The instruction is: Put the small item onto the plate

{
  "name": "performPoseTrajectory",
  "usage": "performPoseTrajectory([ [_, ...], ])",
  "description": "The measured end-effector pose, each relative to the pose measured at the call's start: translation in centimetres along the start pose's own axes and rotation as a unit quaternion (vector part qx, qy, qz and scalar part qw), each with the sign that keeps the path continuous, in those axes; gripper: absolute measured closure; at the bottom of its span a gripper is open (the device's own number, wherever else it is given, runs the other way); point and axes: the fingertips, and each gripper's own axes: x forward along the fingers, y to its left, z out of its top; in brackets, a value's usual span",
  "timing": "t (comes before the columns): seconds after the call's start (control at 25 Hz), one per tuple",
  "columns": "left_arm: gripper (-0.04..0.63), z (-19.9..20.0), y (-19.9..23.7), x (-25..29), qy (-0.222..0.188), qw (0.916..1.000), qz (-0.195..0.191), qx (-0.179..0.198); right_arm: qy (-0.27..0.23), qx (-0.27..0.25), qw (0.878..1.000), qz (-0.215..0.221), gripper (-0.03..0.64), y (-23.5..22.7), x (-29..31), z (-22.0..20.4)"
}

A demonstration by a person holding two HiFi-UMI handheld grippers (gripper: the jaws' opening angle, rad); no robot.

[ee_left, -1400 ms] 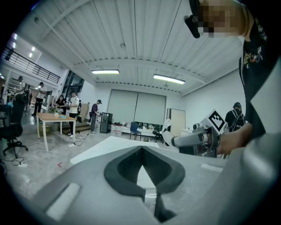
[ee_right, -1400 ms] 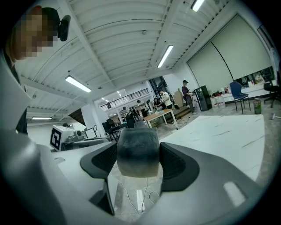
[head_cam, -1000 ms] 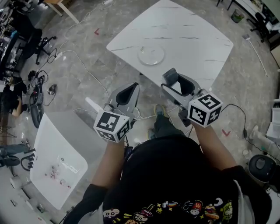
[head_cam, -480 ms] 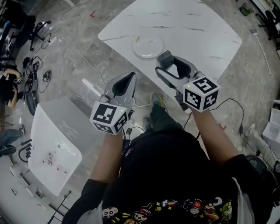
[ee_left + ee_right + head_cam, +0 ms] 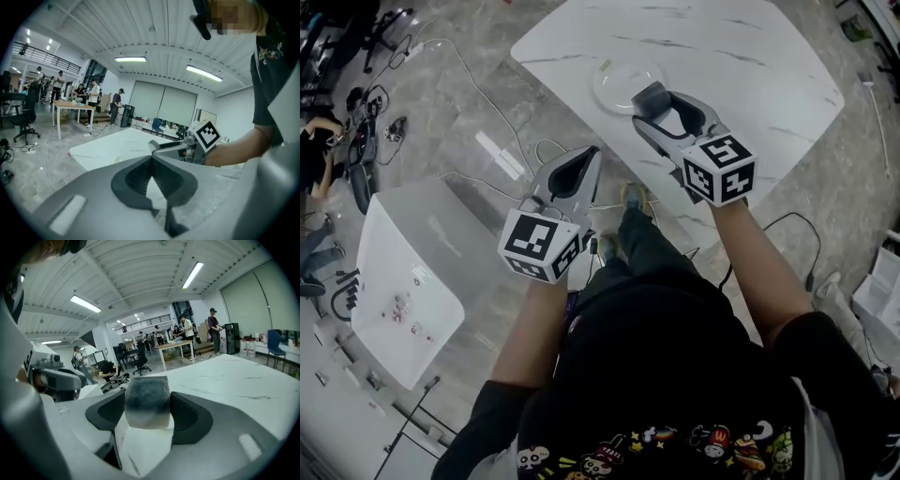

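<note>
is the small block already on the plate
No, the block sits clamped between the jaws of the right gripper, not on the plate.

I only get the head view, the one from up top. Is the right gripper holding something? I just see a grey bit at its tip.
Observer: Yes. In the right gripper view, the right gripper is shut on a small grey block, dark on top and paler below.
Operator: Is the left one holding anything too?
Observer: No. The left gripper view shows the left gripper with its jaws together and nothing between them.
Operator: What's far off in the room?
Observer: In the right gripper view, people stand by a table at the back of the hall.
</note>
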Motion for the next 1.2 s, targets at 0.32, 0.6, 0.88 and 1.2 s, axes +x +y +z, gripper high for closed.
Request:
performPoseTrajectory([
  [0.32, 0.594, -1.6, 0.8, 2.3, 0.008, 0.9999, -0.003, -0.011, 0.033, -0.016, 0.999, -0.02, 0.285, -3.5, 4.7, -2.8],
  [0.6, 0.594, -3.0, 3.2, 3.9, 0.014, 0.9996, 0.011, -0.02, 0.061, -0.04, 0.997, -0.032, 0.285, -5.1, 7.3, -4.7],
  [0.88, 0.594, -5.8, 6.2, 6.4, 0.043, 0.9983, 0.025, -0.032, 0.084, -0.059, 0.994, -0.037, 0.285, -6.4, 9.9, -4.8],
  [1.2, 0.594, -5.9, 6.4, 7.2, 0.045, 0.998, 0.022, -0.039, 0.133, -0.107, 0.985, -0.025, 0.284, -6.6, 12.2, -5.1],
])
